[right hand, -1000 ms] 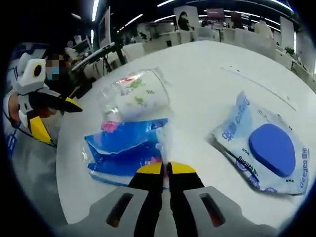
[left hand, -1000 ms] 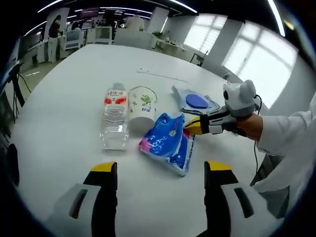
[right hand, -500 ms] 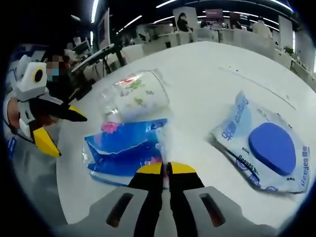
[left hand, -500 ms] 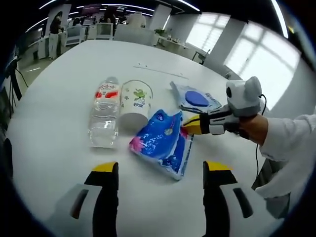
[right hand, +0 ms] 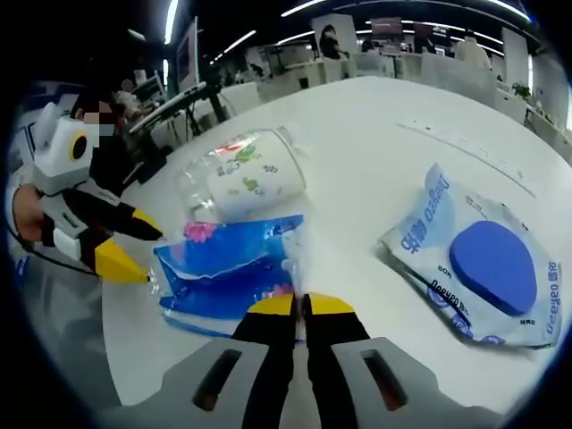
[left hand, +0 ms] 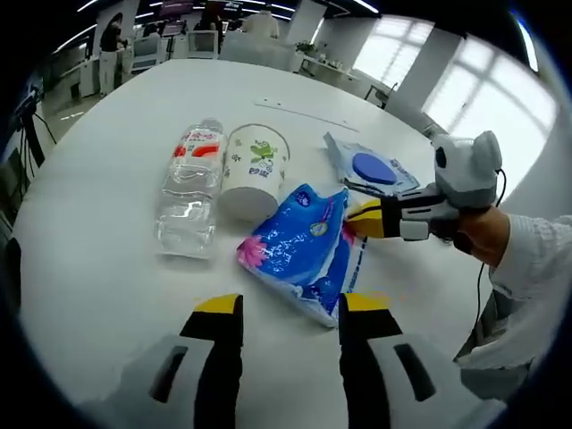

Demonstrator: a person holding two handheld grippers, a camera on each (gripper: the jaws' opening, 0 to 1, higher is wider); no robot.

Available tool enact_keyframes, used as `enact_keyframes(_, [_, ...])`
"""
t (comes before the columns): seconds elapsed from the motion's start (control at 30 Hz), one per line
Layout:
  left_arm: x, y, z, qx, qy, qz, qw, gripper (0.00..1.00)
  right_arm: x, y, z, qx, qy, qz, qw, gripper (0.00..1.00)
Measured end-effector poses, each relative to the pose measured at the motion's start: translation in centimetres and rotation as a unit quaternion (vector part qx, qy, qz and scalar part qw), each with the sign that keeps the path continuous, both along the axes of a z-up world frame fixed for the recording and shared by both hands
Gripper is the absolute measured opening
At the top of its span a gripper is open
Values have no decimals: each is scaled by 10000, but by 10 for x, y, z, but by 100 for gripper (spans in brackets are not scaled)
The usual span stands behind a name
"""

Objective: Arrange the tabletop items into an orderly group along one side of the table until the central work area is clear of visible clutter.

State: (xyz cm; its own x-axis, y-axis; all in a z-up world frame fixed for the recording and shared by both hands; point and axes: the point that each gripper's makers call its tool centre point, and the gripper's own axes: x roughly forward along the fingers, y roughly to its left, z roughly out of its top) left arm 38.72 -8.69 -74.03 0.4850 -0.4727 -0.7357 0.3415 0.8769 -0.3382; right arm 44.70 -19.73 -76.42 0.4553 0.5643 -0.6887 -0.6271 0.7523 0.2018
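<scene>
Four items lie grouped on my white counter (left hand: 98, 268): a clear water bottle (left hand: 190, 198), a paper cup (left hand: 254, 170), a blue snack bag (left hand: 302, 251) and a pale wipes packet (left hand: 370, 172) with a blue round lid. In my left gripper view, the bottle lies on its side, its long axis running away from me, cap at the far end. The cup lies just beside it, parallel, mouth toward the far end. My right gripper (right hand: 298, 305) has its jaws pinched together on the near edge of the snack bag. My left gripper (left hand: 289, 307) hovers above the counter, jaws apart and holding nothing, near the bag's opposite corner. The wipes packet lies flat, apart from the bag.
</scene>
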Motion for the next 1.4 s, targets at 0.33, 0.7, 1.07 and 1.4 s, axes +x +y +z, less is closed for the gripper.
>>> enact_keyframes(0.33, [-6,-8,-3,-3,47,-182,9998,6,-1,0,1,15,6,-5,10000,1])
enact_keyframes(0.7, [-6,-7,-1,-26,66,-215,9997,1,-6,0,1,-78,-20,67,9999,0])
enact_keyframes(1.07, [-10,-15,5,-135,98,-337,9993,0,-12,-12,10,-33,-51,-86,9999,0])
enact_keyframes(1.4, [-14,-26,18,-213,2,-535,9983,0,-16,-23,24,13,-166,-222,9996,0])
